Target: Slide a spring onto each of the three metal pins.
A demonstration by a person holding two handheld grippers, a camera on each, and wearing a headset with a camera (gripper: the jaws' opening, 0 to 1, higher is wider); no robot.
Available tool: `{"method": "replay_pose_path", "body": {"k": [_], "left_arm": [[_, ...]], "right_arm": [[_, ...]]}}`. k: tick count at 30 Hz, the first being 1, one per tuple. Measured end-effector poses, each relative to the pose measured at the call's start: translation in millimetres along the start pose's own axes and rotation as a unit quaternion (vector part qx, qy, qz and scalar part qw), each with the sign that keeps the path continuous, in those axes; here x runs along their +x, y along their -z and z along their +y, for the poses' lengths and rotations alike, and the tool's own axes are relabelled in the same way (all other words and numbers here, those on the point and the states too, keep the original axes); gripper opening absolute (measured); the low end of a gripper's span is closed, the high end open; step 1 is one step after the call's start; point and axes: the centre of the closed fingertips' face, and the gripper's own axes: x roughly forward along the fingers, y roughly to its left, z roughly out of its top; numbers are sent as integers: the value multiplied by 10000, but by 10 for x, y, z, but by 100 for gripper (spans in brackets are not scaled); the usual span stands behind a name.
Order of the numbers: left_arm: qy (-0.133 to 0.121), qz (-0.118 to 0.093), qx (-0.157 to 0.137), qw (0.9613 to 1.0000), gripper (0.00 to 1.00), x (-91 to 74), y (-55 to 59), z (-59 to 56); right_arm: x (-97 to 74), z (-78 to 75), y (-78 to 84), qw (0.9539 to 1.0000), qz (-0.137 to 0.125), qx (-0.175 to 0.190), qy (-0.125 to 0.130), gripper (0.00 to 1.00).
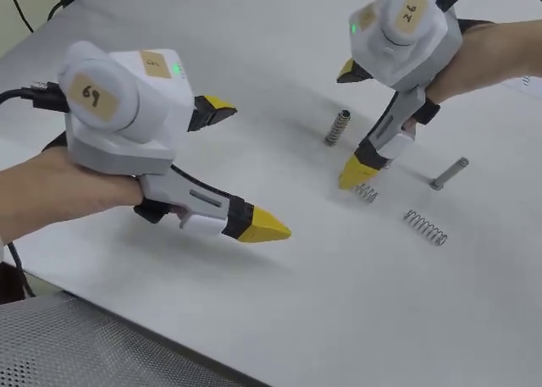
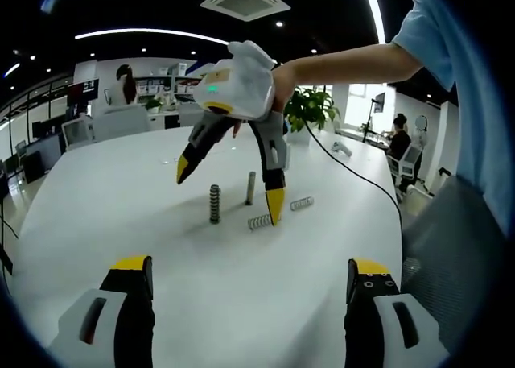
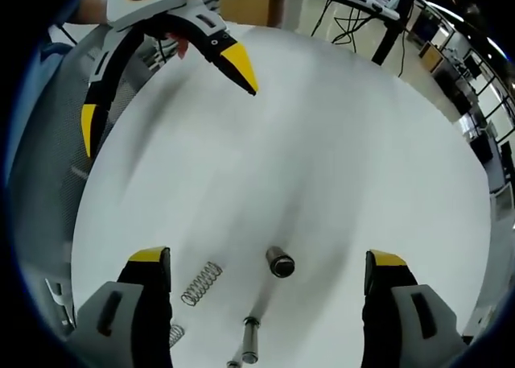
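We are holding the left gripper point(image 1: 240, 167) above the near-left part of the tabletop point(image 1: 254, 319), its fingers spread wide with nothing between them. The right gripper point(image 1: 354, 122) is pointing down over the parts, its fingers likewise apart and empty, and one yellow tip is sitting just beside a loose spring point(image 1: 366, 192). In the head view we are seeing a sprung pin point(image 1: 338, 127) standing between those fingers, a bare pin point(image 1: 449, 174) to its right, and a second spring point(image 1: 424, 227) lying nearer to us. The left gripper view is showing what the head view leaves unclear: both pins are standing upright, near each other, with the two springs lying flat beside them. The right gripper view is looking down on the sprung pin's top, between its own fingers, with the bare pin and one spring lower in the picture.
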Motion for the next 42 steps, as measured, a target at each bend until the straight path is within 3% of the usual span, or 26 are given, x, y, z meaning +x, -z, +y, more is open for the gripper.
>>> {"method": "replay_pose_path", "body": {"k": [11,16,28,33,42], "left_arm": [[25,-48,37,10000,98,0,-45,-1],[55,-29,62,10000,98,4,-57,-9],[71,3,179,9998,98,-27,-137,-8],[88,28,220,9997,97,-23,-160,-21],[137,79,302,9994,97,-36,-204,-41]], "right_arm": [[-275,97,-73,9962,-641,494,333,97],[-373,158,-52,9903,-991,816,528,97],[-709,318,106,9658,-1733,1531,1170,96],[-815,449,279,9566,-1816,1846,1333,96],[-996,616,526,9360,-2000,2339,1710,96]]}}
